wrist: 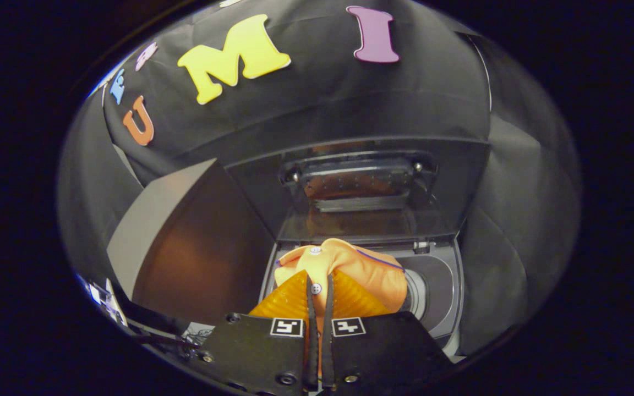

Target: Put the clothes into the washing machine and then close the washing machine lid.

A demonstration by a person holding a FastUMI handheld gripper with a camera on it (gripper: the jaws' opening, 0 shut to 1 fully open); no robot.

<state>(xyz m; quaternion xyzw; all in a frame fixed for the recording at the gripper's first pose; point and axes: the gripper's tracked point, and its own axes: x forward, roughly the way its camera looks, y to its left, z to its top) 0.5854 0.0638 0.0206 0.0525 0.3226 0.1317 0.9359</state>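
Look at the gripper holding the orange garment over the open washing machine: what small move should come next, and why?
Probably lower it a little further, then open the fingers. The gripper is shut on the orange garment, which hangs at the washing machine opening just ahead, with the lid standing open beyond. The garment isn't clearly inside yet, so releasing now might drape it over the rim.

One orange garment point(350, 269) counted, two white buttons point(315, 251) seen on it, one washing machine point(443, 286) with one raised lid point(361, 187), one gripper point(320, 297), two fingers point(284, 300) noted, jaws nearly closed on the cloth, two square markers point(287, 327) counted.
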